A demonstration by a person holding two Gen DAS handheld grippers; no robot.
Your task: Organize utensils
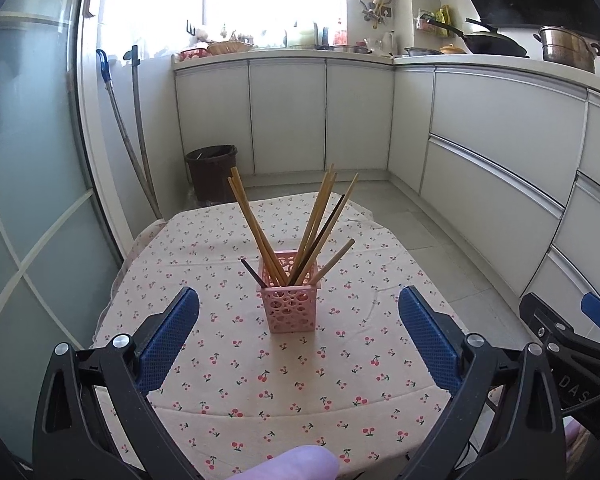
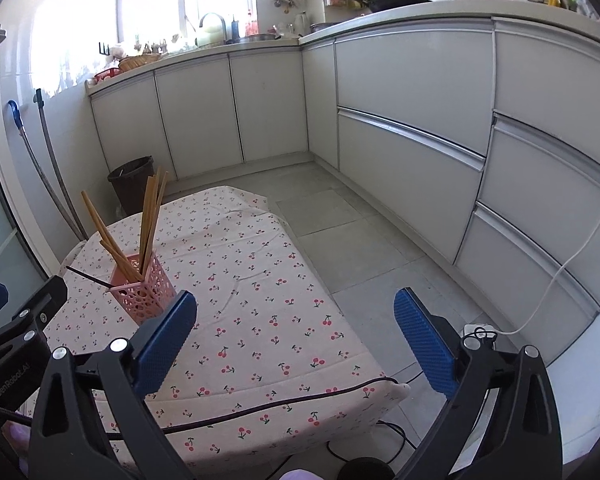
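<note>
A pink perforated holder [image 1: 289,302] stands upright on a small table with a cherry-print cloth [image 1: 228,360]. Several wooden and dark chopsticks [image 1: 320,220] lean fanned out inside it. My left gripper [image 1: 298,340] faces the holder from just in front, open, with nothing between its blue pads [image 1: 168,340]. In the right wrist view the holder [image 2: 142,290] with its chopsticks [image 2: 150,216] sits at the left, beyond the left blue finger [image 2: 164,344]. My right gripper [image 2: 296,344] is open and empty, over the table's right part. Its black frame [image 1: 568,344] shows at the right of the left wrist view.
White kitchen cabinets [image 2: 412,120] run along the back and right, with pots and a pan on the counter [image 1: 492,46]. A dark bin [image 1: 212,172] and two mop handles [image 1: 140,152] stand behind the table. A black cable [image 2: 260,408] crosses the cloth's near edge. A glass door [image 1: 28,200] is at left.
</note>
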